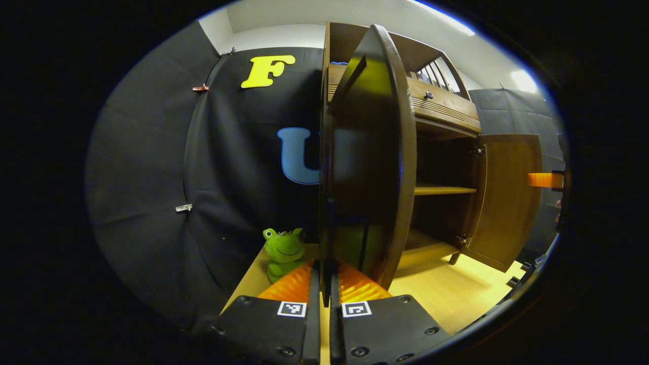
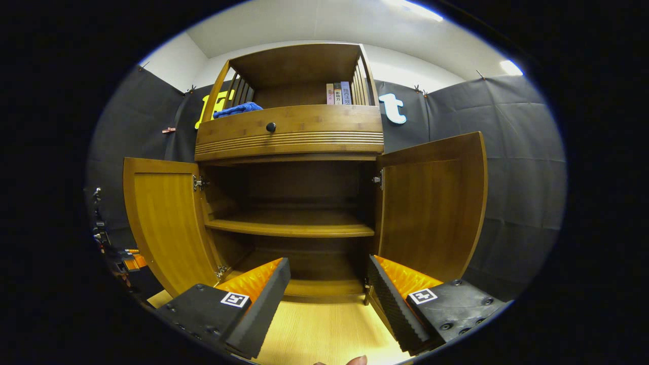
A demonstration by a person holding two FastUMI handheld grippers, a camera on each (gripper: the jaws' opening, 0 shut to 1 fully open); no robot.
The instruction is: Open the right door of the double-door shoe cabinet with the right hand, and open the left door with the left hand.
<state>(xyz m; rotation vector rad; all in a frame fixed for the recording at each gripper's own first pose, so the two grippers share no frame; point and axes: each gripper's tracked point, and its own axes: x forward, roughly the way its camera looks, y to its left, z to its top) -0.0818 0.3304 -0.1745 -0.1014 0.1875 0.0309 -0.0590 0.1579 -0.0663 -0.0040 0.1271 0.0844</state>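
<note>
Green frog toy (image 1: 284,252) on floor; blue cloth (image 2: 237,109) and books (image 2: 339,94) up top.

Both doors of the cabinet (image 2: 289,137) stand swung out, so the way into the middle is free: the shelf (image 2: 291,228) and the space under it are open between the left door (image 2: 167,223) and the right door (image 2: 431,208). The left door's edge (image 1: 372,167) stands directly before the left gripper (image 1: 324,284), between its nearly closed fingers. A green frog toy (image 1: 284,251) sits on the table (image 1: 456,289) beside the cabinet's left side, narrowing the room there.

Book spines (image 2: 339,94) carry lettering too small to read
</note>
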